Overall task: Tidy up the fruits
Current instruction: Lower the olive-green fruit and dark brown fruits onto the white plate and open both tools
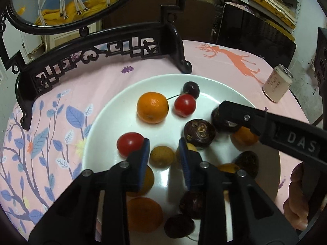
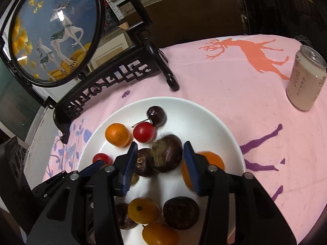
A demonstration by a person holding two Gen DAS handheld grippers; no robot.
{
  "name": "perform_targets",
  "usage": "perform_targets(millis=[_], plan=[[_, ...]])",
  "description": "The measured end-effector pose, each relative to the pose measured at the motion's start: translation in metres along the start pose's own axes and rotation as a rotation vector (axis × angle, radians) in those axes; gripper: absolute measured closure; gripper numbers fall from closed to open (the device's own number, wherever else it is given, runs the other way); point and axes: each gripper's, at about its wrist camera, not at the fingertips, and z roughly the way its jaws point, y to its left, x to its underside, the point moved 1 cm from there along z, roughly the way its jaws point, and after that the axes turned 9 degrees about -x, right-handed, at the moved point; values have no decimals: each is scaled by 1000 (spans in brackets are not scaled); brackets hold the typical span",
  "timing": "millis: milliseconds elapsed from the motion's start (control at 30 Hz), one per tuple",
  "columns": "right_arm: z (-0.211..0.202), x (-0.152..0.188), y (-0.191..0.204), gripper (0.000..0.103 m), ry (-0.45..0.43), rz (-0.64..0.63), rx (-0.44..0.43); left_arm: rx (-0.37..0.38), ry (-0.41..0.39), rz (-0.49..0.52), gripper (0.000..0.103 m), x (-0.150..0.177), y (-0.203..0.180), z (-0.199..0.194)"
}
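A white plate (image 1: 120, 110) (image 2: 206, 122) on a pink cloth holds several fruits. Among them are a mandarin (image 1: 152, 107) (image 2: 117, 134), red cherry tomatoes (image 1: 185, 105), a dark cherry (image 1: 191, 88) and brown chestnut-like fruits (image 1: 199, 133). My left gripper (image 1: 164, 151) hangs low over the plate's near side, open. A small yellow-brown fruit (image 1: 162, 156) lies between its blue pads, and neither pad touches it. My right gripper (image 2: 161, 155) is open over the plate's right part. A blurred dark brown fruit (image 2: 166, 153) sits between its pads, unpressed. Its finger (image 1: 235, 110) shows in the left wrist view.
A carved black stand (image 1: 102, 53) (image 2: 114, 77) with a round deer painting stands just behind the plate. A pale drink can (image 1: 277, 85) (image 2: 304, 77) stands at the right. A dark chair back rises behind the table. A person's hand (image 1: 296, 204) is at the right edge.
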Motion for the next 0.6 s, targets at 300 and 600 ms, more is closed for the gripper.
perform_targets(millis=[300, 600], plan=[[-18, 1, 3, 52, -65, -30, 17, -9, -26, 0, 49, 1, -2, -10], [-54, 35, 24, 52, -94, -82, 50, -54, -80, -48, 18, 19, 6, -54]])
